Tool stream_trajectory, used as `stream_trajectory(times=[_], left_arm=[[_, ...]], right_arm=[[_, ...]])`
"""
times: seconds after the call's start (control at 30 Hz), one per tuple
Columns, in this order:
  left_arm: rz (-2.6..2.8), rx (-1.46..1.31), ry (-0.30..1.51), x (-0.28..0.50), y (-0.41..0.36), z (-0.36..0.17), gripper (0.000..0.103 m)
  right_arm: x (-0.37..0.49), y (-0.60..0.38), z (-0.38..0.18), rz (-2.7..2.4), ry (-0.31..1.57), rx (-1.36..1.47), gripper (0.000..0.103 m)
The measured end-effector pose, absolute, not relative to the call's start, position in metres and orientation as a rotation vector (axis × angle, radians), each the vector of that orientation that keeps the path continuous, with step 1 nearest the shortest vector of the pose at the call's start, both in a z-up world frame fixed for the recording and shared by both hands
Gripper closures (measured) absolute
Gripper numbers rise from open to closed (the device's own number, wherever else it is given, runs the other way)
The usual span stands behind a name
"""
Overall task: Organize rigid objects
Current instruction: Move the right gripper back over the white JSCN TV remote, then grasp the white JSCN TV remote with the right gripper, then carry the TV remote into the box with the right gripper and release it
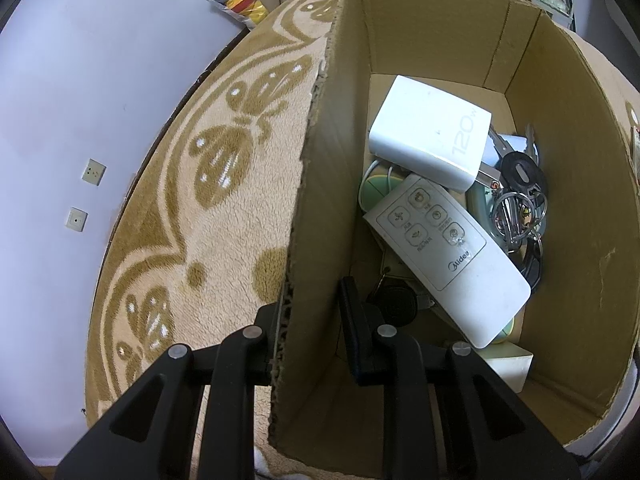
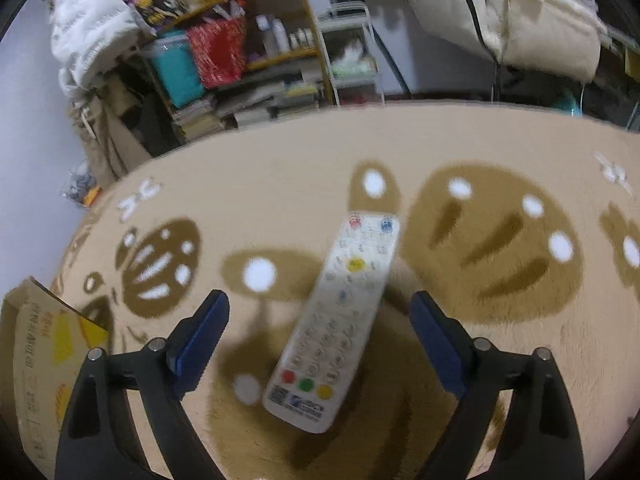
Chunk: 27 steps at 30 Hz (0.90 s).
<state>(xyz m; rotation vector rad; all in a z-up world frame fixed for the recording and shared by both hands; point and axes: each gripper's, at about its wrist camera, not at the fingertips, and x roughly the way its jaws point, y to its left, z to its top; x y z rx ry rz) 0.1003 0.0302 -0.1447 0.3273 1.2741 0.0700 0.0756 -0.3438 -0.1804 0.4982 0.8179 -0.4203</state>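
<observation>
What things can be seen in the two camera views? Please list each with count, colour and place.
cardboard box: 1, brown, on the blanket
Midea remote: 1, white, inside the box, on top of the pile
120W charger: 1, white, inside the box, at the far end
key bunch: 1, black and metal, inside the box, right of the charger
TV remote: 1, white with coloured buttons, on the blanket
blanket: 1, beige with brown pattern, under everything
shelf: 1, wooden, cluttered, background
left claw: 1, black, straddling the box wall
right claw: 1, black with blue pads, open around the TV remote
</observation>
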Motion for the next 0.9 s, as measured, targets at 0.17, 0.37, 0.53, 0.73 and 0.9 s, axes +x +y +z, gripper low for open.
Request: stream_trajectory(times=[0.17,0.37,0.53,0.73,0.9], left_arm=[[0.067,0.326,1.274,0.099,0.03,-0.145,0.081],[0.066,0.338,1.271,0.099,0.029,-0.145,0.081],[0.067,0.34,1.27,0.098,0.028,-0.146,0.081],[0.067,0.342,1.271,0.098,0.027,-0.146,0.081],[0.066,0.342,1.27,0.098,0.026,-0.146,0.081]], right_arm=[[0.075,-0.35,-0.201,-0.408,0.846,0.576,0.024],[0.08,-0.342,-0.203,-0.458,0.88,0.505,0.051],[0.079,-0.341,-0.201,-0.485,0.881,0.49,0.056],[0.075,-0.34,-0.196,-0.47,0.867,0.498,0.059],[0.073,-0.333,-0.19,-0.453,0.858,0.525,0.059]])
